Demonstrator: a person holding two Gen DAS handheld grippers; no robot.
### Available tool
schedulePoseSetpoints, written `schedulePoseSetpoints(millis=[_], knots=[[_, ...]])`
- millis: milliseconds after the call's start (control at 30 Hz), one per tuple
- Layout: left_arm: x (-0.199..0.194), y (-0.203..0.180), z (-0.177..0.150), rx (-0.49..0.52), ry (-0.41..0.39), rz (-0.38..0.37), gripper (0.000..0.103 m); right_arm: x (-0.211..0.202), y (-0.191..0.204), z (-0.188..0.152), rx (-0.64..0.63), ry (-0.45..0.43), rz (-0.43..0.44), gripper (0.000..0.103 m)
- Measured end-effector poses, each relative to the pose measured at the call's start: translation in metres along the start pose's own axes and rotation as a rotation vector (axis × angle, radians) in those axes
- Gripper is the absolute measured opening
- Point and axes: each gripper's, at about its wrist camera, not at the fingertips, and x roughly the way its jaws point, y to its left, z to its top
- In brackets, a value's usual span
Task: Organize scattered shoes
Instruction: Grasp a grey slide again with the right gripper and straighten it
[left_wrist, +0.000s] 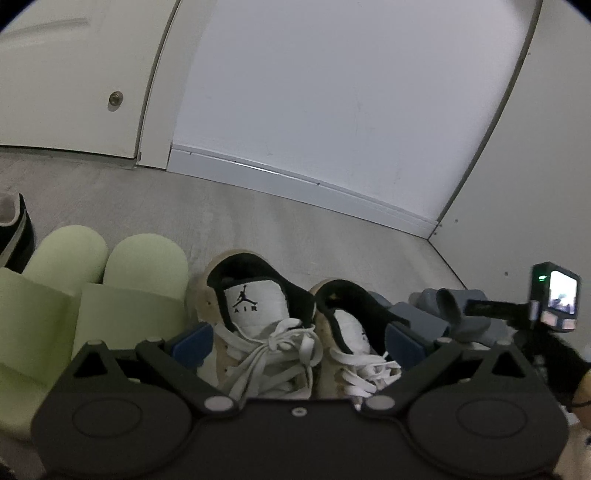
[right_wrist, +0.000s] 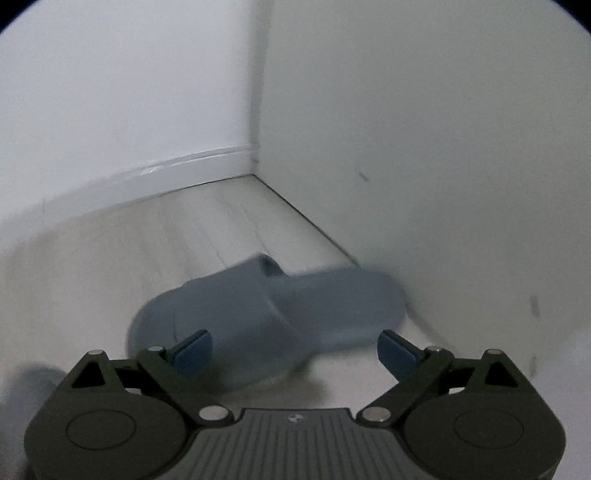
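In the left wrist view my left gripper stands open above a pair of white, beige and black sneakers with white laces; both shoes lie between its blue pads. Two pale green slides sit side by side to the left. A grey-blue slide lies to the right, beside the other gripper's body. In the right wrist view my right gripper is open just above and behind a grey-blue slide, which lies slanted on the floor near the corner. Nothing is held by either one.
A black shoe shows at the far left edge. White walls with a skirting board close the back, and a white panel closes the right side. Pale wood floor lies beyond the shoes. A blurred grey-blue shape sits at lower left.
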Motion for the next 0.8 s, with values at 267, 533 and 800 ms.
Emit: schedulePoseSetpoints(millis=[267, 533, 800], knots=[[0.003, 0.000, 0.000, 0.008, 0.013, 0.004, 0.101, 0.019, 0.044, -0.014, -0.226, -0.032, -0.113, 0.097], [-0.003, 0.005, 0.001, -0.014, -0.004, -0.008, 0.101, -0.009, 0.006, -0.019, -0.014, 0.166, -0.106, 0.097], [-0.007, 0.005, 0.003, -0.021, -0.010, -0.017, 0.101, -0.023, -0.056, -0.029, 0.397, 0.334, 0.091, 0.097]])
